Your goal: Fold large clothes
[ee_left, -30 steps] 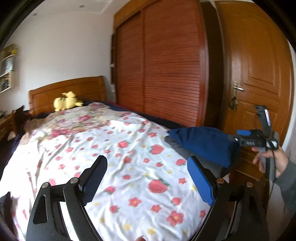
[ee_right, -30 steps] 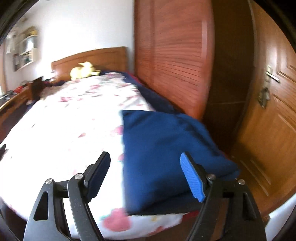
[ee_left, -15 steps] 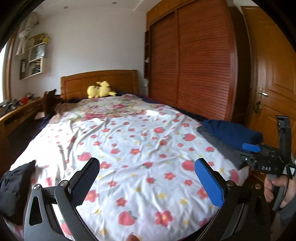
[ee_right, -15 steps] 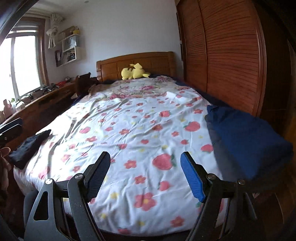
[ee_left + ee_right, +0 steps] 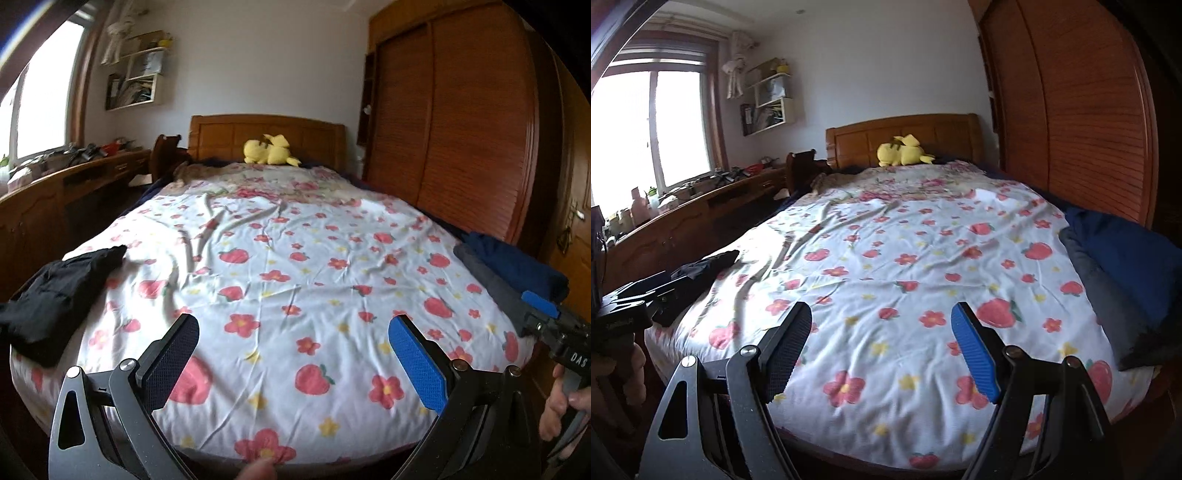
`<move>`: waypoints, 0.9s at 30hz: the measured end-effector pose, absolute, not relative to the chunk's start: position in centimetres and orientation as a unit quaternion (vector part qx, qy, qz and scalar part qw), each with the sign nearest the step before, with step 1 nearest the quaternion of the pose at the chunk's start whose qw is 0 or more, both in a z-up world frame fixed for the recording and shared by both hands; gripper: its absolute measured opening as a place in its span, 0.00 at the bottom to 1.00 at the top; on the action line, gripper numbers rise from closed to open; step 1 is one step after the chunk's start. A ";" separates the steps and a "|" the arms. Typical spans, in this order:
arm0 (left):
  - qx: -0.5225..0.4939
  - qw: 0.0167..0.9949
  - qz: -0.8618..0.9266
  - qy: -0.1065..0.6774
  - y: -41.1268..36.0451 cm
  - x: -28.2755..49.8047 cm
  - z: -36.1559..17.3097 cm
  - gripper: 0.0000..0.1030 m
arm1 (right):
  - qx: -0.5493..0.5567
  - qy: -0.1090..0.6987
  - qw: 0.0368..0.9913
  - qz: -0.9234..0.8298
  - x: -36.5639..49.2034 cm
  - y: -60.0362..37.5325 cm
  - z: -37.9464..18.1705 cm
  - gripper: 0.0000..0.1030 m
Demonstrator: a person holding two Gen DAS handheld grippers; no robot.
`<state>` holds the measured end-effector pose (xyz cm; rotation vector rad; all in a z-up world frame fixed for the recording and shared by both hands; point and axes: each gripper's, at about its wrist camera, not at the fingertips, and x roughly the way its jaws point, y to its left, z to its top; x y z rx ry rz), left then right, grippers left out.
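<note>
A black garment (image 5: 55, 291) lies crumpled on the bed's near left corner; it also shows in the right wrist view (image 5: 701, 269). A folded navy garment (image 5: 517, 266) lies on a folded grey one (image 5: 487, 288) at the bed's right edge, both also in the right wrist view (image 5: 1130, 266) (image 5: 1108, 306). My left gripper (image 5: 291, 354) is open and empty over the foot of the bed. My right gripper (image 5: 882, 347) is open and empty, also at the foot. Each gripper shows at the edge of the other's view (image 5: 554, 332) (image 5: 631, 306).
The bed (image 5: 295, 258) has a white strawberry-and-flower cover. A yellow plush toy (image 5: 269, 149) sits by the wooden headboard. A wooden wardrobe (image 5: 461, 129) and door stand on the right. A long cluttered wooden desk (image 5: 683, 214) runs under the window on the left.
Both grippers have swung left from the navy pile toward the middle of the bed and pulled back. The black garment has come into view on the left.
</note>
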<state>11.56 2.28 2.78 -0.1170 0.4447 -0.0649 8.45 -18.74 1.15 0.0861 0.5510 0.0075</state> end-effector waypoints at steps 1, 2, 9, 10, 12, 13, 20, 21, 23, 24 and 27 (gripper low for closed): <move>-0.062 0.974 -0.031 0.217 2.2 11.5 2.8 0.99 | 0.041 0.270 0.962 0.005 8.3 -18.4 1.3 0.76; -0.062 0.974 -0.029 0.217 2.2 11.4 2.9 0.99 | 0.042 0.269 0.962 0.007 8.3 -18.2 1.3 0.76; -0.043 0.976 -0.027 0.210 1.1 10.4 2.9 0.99 | 0.039 0.268 0.963 0.010 8.0 -17.4 1.2 0.76; -0.040 0.976 -0.027 0.210 0.9 10.2 2.8 0.99 | 0.039 0.267 0.963 0.010 8.0 -17.4 1.2 0.76; -0.035 0.976 -0.030 0.212 0.7 10.0 2.6 0.99 | 0.039 0.267 0.963 0.010 8.0 -17.4 1.2 0.76; -0.034 0.976 -0.031 0.212 0.9 10.3 2.1 0.99 | 0.038 0.266 0.963 0.009 8.0 -17.3 1.2 0.76; -0.025 0.975 -0.040 0.217 1.4 10.8 1.4 0.99 | 0.036 0.263 0.964 0.006 7.9 -17.1 1.4 0.76; -0.024 0.975 -0.041 0.218 1.5 10.8 1.4 0.99 | 0.036 0.261 0.965 0.005 7.9 -17.1 1.5 0.76; -0.023 0.975 -0.041 0.218 1.6 10.8 1.5 0.99 | 0.037 0.261 0.965 0.004 7.9 -17.2 1.7 0.76; -0.023 0.975 -0.041 0.218 1.6 10.8 1.6 0.99 | 0.037 0.261 0.965 0.005 7.9 -17.2 1.7 0.76; -0.023 0.975 -0.039 0.218 1.7 10.7 1.7 0.99 | 0.037 0.261 0.965 0.005 7.9 -17.2 1.7 0.76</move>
